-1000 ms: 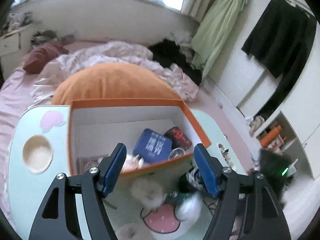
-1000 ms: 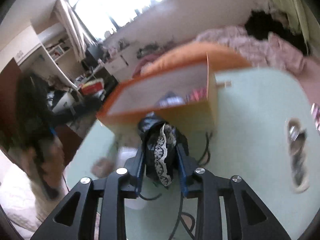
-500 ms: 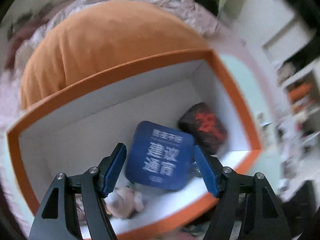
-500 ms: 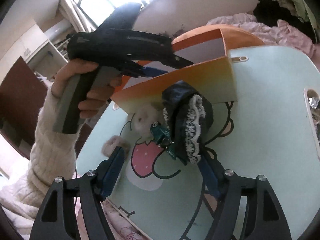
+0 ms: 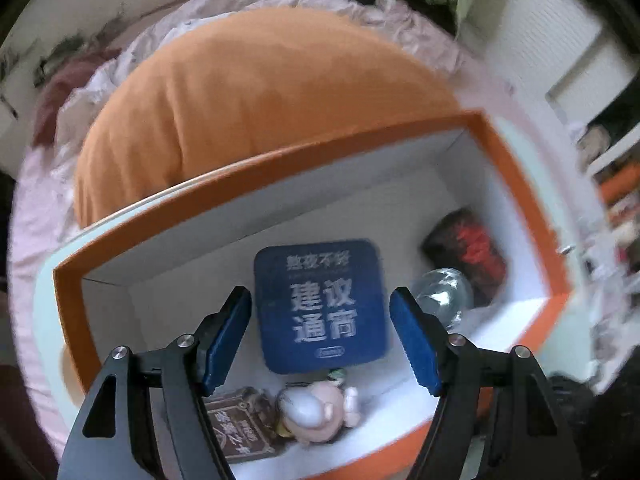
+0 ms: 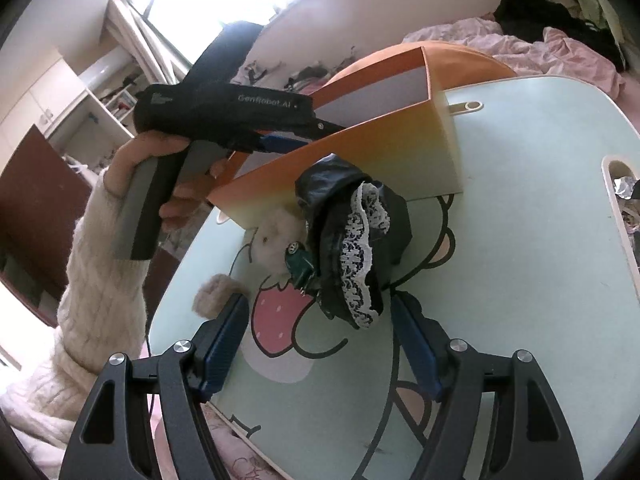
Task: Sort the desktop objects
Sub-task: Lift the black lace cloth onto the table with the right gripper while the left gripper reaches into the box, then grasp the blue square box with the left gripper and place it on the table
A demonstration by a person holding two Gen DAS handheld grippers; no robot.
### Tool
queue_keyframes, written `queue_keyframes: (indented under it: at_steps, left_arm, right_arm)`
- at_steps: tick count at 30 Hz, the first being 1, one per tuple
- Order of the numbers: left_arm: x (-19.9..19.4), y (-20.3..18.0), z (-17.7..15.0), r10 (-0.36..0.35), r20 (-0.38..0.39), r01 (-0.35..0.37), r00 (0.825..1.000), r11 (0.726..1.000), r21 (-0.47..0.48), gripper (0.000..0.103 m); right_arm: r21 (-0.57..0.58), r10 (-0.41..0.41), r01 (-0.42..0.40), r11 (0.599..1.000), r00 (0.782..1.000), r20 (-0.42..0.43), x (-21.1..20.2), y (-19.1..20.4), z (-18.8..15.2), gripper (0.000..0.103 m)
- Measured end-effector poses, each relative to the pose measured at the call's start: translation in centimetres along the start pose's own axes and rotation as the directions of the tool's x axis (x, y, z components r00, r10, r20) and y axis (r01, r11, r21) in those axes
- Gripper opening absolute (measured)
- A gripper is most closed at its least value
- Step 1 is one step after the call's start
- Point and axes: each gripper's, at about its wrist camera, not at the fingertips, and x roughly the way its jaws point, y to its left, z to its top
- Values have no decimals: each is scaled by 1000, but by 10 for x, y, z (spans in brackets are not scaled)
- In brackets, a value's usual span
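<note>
My left gripper is open and empty, hovering over the orange box. Inside lie a blue pouch with white characters, a black and red pouch, a clear glass piece, a small pink doll and a brown packet. My right gripper is open and empty above the mint table. Just ahead of it lie a black lace-trimmed pouch, a green toy car and white fluffy balls against the box wall. The left gripper's body shows over the box.
An orange cushion sits behind the box on a pink bed. The table has a cartoon print with a strawberry and a cut-out handle at its right edge. Another fluffy ball lies near the table's left edge.
My right gripper opened, let go of the black lace pouch by the box and pulled back. My left gripper moved forward over the box and now looks down into it.
</note>
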Motion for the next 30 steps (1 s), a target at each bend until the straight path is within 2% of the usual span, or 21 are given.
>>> queue_keyframes:
  at_steps: [3,7,9,10,11,13,14,15,16,18,19,20,22,23,24,25,26,27,28,29,30]
  left_arm:
    - [2,-3,-8,37,-4,-37,999,999,13,66]
    - [-4,-2,-17,12,27,-13,1000,999,36,66]
    - [-14,3,-23,-46,82,45,996,999,11,66]
    - [-26,6,-27,-72,147,73,987,997,-7,66]
    - [-35,13,-26,-73,207,80,976,996,-27,66]
    - [-64,14,-46,-48,342,79,938,994,-78,66]
    - [-85,11,-65,-75,415,118,907,990,-78,66]
    - [-97,10,-78,-116,453,164,884,984,-69,66]
    - [-112,10,-97,-182,493,239,851,970,-53,66]
    - [-124,11,-123,-279,507,335,815,942,-20,66]
    - [-126,9,-133,-309,494,355,813,935,0,66]
    - [-125,6,-144,-327,473,363,818,932,17,66]
    - [-114,4,-164,-314,445,354,839,935,-6,66]
    - [-104,-2,-172,-313,420,353,852,936,-19,66]
    - [-90,-6,-178,-341,387,380,857,925,-25,66]
    - [-81,-8,-174,-362,376,401,853,916,-27,66]
    - [-68,-10,-175,-390,365,434,846,900,-44,66]
    - [-61,-11,-173,-393,353,441,849,895,-63,66]
    - [-57,-14,-173,-391,340,442,855,893,-85,67]
    - [-52,-10,-170,-391,331,446,859,888,-107,67]
    - [-53,-6,-171,-392,338,452,855,884,-120,67]
  right_arm:
    - [0,0,0,1000,1000,0,0,1,2,73]
    - [-1,-9,9,1000,1000,2,2,1,2,73]
    - [3,-6,6,1000,1000,5,2,2,-1,73]
    - [6,-7,7,1000,1000,6,2,2,0,73]
    - [7,-8,7,1000,1000,8,2,1,0,73]
    - [8,-8,8,1000,1000,16,1,1,1,73]
    - [7,-6,6,1000,1000,19,0,2,1,73]
    - [2,-7,7,1000,1000,26,-2,3,2,73]
    - [-8,-11,11,1000,999,36,-5,5,5,73]
    - [-50,-30,34,998,997,75,-17,14,14,73]
    - [-78,-51,59,995,994,100,-25,20,22,73]
    - [-107,-87,100,989,988,127,-32,26,32,73]
    - [-146,-223,248,958,960,168,-40,39,60,73]
    - [-147,-297,323,935,939,173,-39,43,76,73]
    - [-154,-354,378,913,921,164,-34,46,96,72]
    - [-179,-376,396,901,916,138,-26,50,109,69]
    - [-218,-394,405,888,915,93,-13,56,122,55]
    - [-273,-428,419,866,903,29,7,61,135,40]
    - [-316,-472,443,839,882,-17,25,63,144,34]
    - [-362,-533,479,800,844,-60,45,64,151,27]
    - [-385,-570,499,776,817,-88,58,65,155,24]
